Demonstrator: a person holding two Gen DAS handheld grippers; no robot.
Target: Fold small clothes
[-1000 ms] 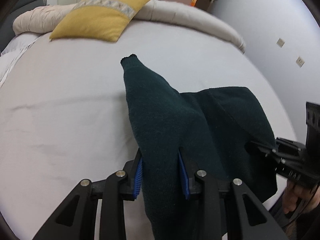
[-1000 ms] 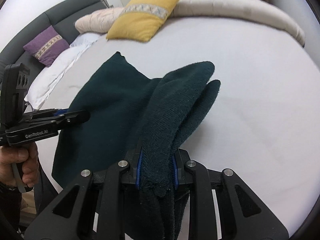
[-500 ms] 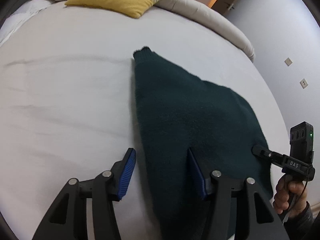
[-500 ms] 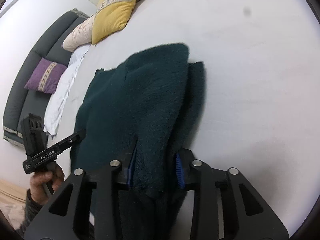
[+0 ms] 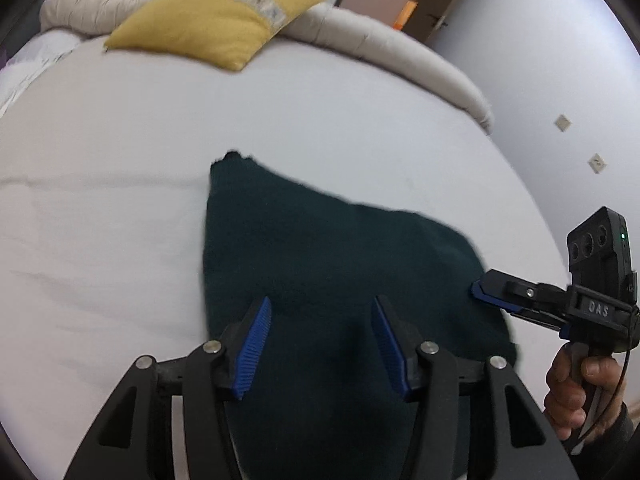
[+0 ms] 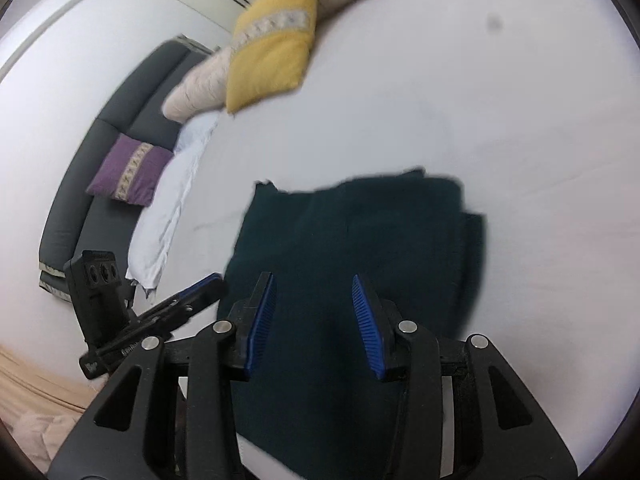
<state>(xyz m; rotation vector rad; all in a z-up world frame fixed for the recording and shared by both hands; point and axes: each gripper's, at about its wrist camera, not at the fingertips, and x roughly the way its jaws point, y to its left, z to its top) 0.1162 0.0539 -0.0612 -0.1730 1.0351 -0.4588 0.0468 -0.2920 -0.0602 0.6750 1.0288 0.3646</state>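
A dark green knitted garment [image 5: 332,264] lies flat on the white bed [image 5: 120,160], folded over on itself; it also shows in the right wrist view [image 6: 352,232]. My left gripper [image 5: 320,344] is open and empty, hovering over the garment's near left part. My right gripper [image 6: 314,320] is open and empty over the garment's near edge. The right gripper also appears in the left wrist view [image 5: 480,290] at the garment's right edge. The left gripper appears in the right wrist view [image 6: 208,284] at the garment's left edge.
A yellow pillow [image 5: 216,16] and a beige bolster [image 5: 380,48] lie at the far side of the bed. A purple pillow [image 6: 128,172] sits on a grey sofa [image 6: 112,128] to the left. A white sheet [image 6: 168,208] hangs at the bed's left edge.
Both grippers held the garment lifted one second ago. They laid it down, opened and let go, and have drawn back a little.
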